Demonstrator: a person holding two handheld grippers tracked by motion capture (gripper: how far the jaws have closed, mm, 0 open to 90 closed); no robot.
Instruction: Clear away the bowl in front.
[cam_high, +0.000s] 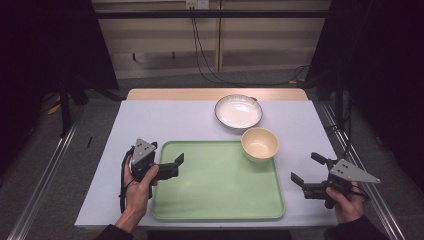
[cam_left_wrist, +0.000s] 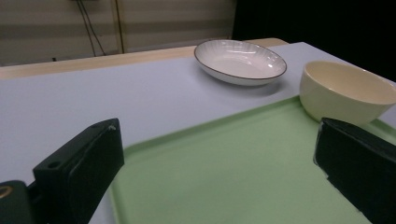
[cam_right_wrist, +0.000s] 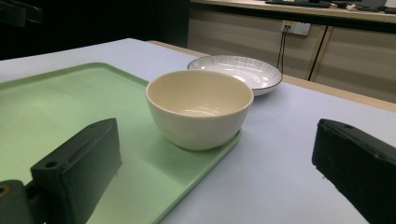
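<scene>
Both grippers hang open and empty, jaws spread wide. Left gripper (cam_high: 172, 166) hovers over the near-left edge of the green tray (cam_high: 215, 200); right gripper (cam_high: 306, 169) sits off the tray's right side, above the table (cam_high: 165, 120). Cream bowl (cam_high: 260, 144) stands upright on the tray's far right corner, apart from both. White plate (cam_high: 238, 111) lies just beyond it on the table. Reads as the approach stage, nothing grasped yet. Likely next: the right gripper advances toward the bowl's rim, one jaw inside, one outside, then closes.
</scene>
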